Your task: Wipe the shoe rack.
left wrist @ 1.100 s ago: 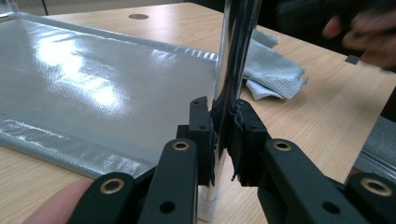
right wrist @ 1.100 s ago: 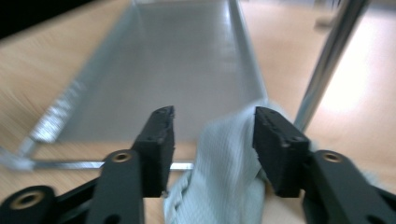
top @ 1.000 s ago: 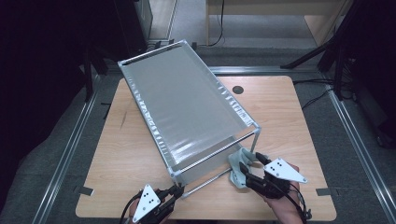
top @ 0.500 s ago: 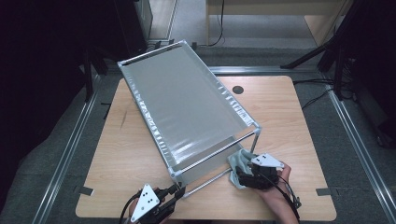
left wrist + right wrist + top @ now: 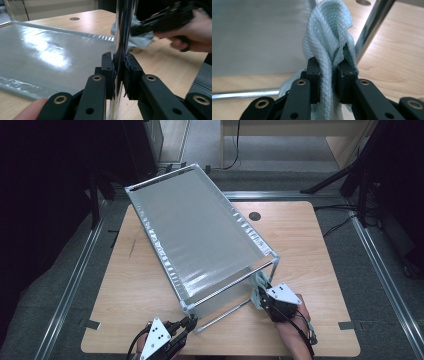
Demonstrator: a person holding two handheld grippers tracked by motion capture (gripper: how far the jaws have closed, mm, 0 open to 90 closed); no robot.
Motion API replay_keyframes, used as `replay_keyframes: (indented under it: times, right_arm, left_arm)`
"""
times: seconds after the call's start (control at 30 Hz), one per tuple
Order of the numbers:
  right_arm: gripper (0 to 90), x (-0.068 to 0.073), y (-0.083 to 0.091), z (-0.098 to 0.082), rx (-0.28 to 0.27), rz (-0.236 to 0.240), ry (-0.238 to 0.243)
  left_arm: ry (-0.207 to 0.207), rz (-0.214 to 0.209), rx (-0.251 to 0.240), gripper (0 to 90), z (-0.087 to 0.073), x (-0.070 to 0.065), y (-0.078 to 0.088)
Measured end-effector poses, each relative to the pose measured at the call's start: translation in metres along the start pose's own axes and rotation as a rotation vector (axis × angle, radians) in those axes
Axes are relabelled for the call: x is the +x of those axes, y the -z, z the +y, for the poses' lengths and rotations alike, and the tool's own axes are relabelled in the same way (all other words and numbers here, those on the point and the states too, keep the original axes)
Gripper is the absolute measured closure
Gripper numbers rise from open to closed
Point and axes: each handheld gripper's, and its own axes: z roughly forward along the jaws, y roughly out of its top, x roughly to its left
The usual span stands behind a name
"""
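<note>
Clamping a chrome rack leg, the left gripper holds it tight between its pads. The right gripper, jaws just closing, pinches a pale blue cloth beside the rack's near right leg, the cloth's lower folds hidden behind the jaws.

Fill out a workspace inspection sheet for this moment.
Surface: wooden table, round hole at far side.
Job's things: metal rack with grey cover, standing tilted; pale cloth.
Clutter: nothing seen.
Grippers: left gripper shut on rack's chrome post; right gripper, jaws just closing, shut on the cloth beside another post.
Cables: black cable along right wrist.
Surroundings: grey floor, aluminium rails, dark stands.
</note>
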Motion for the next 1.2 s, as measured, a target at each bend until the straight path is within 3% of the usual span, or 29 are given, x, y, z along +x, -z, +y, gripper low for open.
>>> replay_keyframes:
  times: [0.17, 0.23, 0.37, 0.43, 0.47, 0.5, 0.53, 0.57, 0.6, 0.63, 0.7, 0.73, 0.83, 0.87, 0.9, 0.97, 1.0, 1.03, 1.1, 1.13, 1.17, 1.2]
  right_arm:
    - [75.6, 0.005, -0.022, -0.002, 0.056, -0.006, 0.001]
    - [75.8, 0.012, -0.028, -0.003, 0.098, 0.036, 0.004]
    - [75.8, 0.023, -0.025, -0.002, 0.11, 0.083, 0.017]
    - [75.7, 0.04, -0.023, -0.003, 0.112, 0.11, 0.054]
    - [75.6, 0.053, -0.022, -0.003, 0.116, 0.152, 0.067]
    - [75.6, 0.053, -0.022, -0.003, 0.116, 0.152, 0.067]
    - [75.0, 0.069, -0.02, -0.003, 0.113, 0.205, 0.083]
    - [75.0, 0.069, -0.02, -0.003, 0.113, 0.205, 0.083]
    - [72.7, 0.084, -0.021, -0.004, 0.109, 0.238, 0.103]
    - [72.7, 0.084, -0.021, -0.004, 0.109, 0.238, 0.103]
    - [53.1, 0.094, -0.019, -0.002, 0.107, 0.269, 0.112]
    - [48.1, 0.094, -0.018, -0.002, 0.104, 0.267, 0.113]
    - [51.9, 0.089, -0.016, -0.001, 0.106, 0.263, 0.109]
    - [63.3, 0.082, -0.016, -0.002, 0.117, 0.278, 0.1]
    - [63.3, 0.082, -0.016, -0.002, 0.117, 0.278, 0.1]
    - [72.3, 0.076, -0.017, -0.003, 0.119, 0.277, 0.105]
    - [73.7, 0.068, -0.019, -0.001, 0.126, 0.256, 0.103]
    - [73.7, 0.068, -0.019, -0.001, 0.126, 0.256, 0.103]
    - [73.7, 0.053, -0.022, -0.001, 0.119, 0.172, 0.089]
    - [73.6, 0.036, -0.025, -0.001, 0.113, 0.105, 0.049]
    - [73.6, 0.036, -0.025, -0.001, 0.113, 0.105, 0.049]
    - [73.7, 0.02, -0.027, -0.002, 0.107, 0.035, 0.0]
  left_arm:
    - [-0.002, -0.01, -0.003, 81.5, -0.002, -0.002, 0.002]
    - [0.006, -0.012, -0.007, 81.4, -0.003, -0.003, 0.003]
    - [0.011, -0.013, -0.003, 81.5, -0.002, -0.003, 0.003]
    - [0.006, -0.02, -0.004, 81.5, -0.002, -0.002, 0.003]
    - [0.008, -0.03, -0.005, 81.5, -0.003, -0.001, 0.002]
    - [0.008, -0.03, -0.005, 81.5, -0.003, -0.001, 0.002]
    - [0.009, -0.033, -0.009, 81.5, -0.003, -0.001, 0.002]
    - [0.009, -0.033, -0.009, 81.5, -0.003, -0.001, 0.002]
    - [0.011, -0.033, -0.009, 81.5, -0.003, -0.001, 0.003]
    - [0.011, -0.033, -0.009, 81.5, -0.003, -0.001, 0.003]
    - [0.009, -0.034, -0.009, 81.5, -0.004, -0.001, 0.003]
    - [0.004, -0.034, -0.008, 81.5, -0.003, -0.001, 0.003]
    - [0.004, -0.034, -0.008, 81.5, -0.003, 0.0, 0.003]
    - [0.003, -0.036, -0.009, 81.4, -0.003, 0.0, 0.002]
    - [0.003, -0.036, -0.009, 81.4, -0.003, 0.0, 0.002]
    - [0.004, -0.035, -0.01, 81.4, -0.003, -0.001, 0.001]
    - [0.003, -0.034, -0.01, 81.4, -0.003, -0.001, 0.0]
    - [0.002, -0.035, -0.009, 81.4, -0.002, -0.001, 0.0]
    - [-0.003, -0.037, -0.007, 81.5, -0.002, -0.002, -0.001]
    - [-0.003, -0.037, -0.007, 81.5, -0.002, -0.002, -0.001]
    - [-0.002, -0.038, -0.008, 81.5, -0.002, -0.001, -0.002]
    - [-0.004, -0.039, -0.008, 81.5, -0.002, -0.002, -0.002]
